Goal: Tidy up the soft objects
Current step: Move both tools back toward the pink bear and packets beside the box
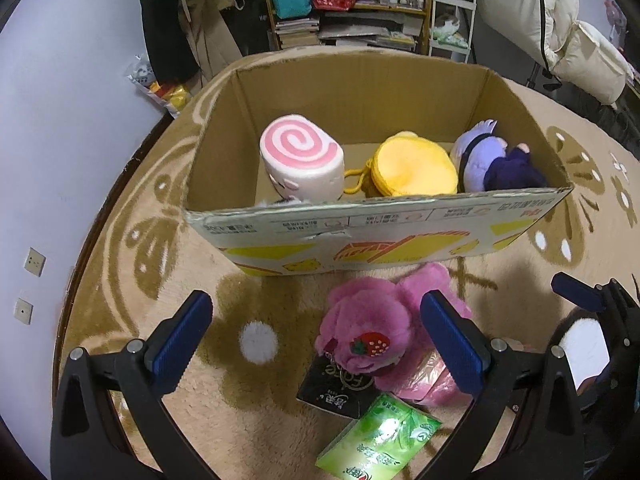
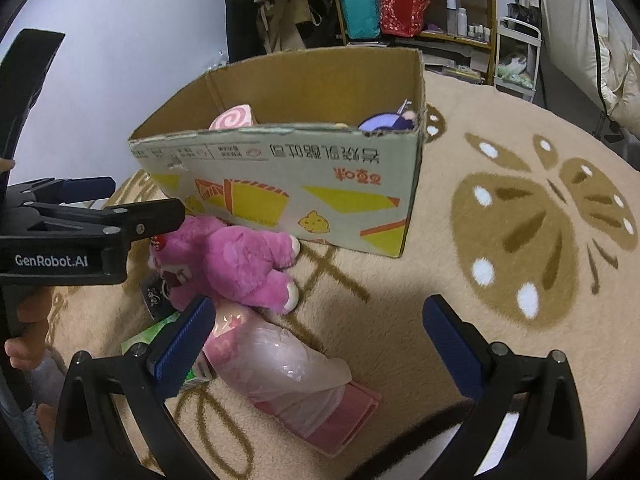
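Observation:
A pink plush bear [image 1: 368, 328] [image 2: 240, 260] with a strawberry on its head lies on the carpet in front of the cardboard box [image 1: 360, 220] [image 2: 280, 184]. My left gripper [image 1: 318, 340] [image 2: 148, 196] is open around the bear's head, its right finger against the plush. Inside the box are a pink swirl roll plush [image 1: 300, 156] [image 2: 232, 119], a yellow round plush [image 1: 412, 168] and a purple doll [image 1: 492, 160] [image 2: 386, 123]. My right gripper [image 2: 318, 344] [image 1: 580, 292] is open and empty, lower right of the bear.
Beside the bear lie a pink plastic-wrapped pack [image 2: 280, 364] [image 1: 424, 380], a green packet [image 1: 380, 436] [image 2: 140, 336] and a black packet [image 1: 336, 388] [image 2: 154, 296]. Patterned beige carpet [image 2: 500, 240] spreads right of the box. Shelves [image 2: 420, 8] and hanging clothes stand behind.

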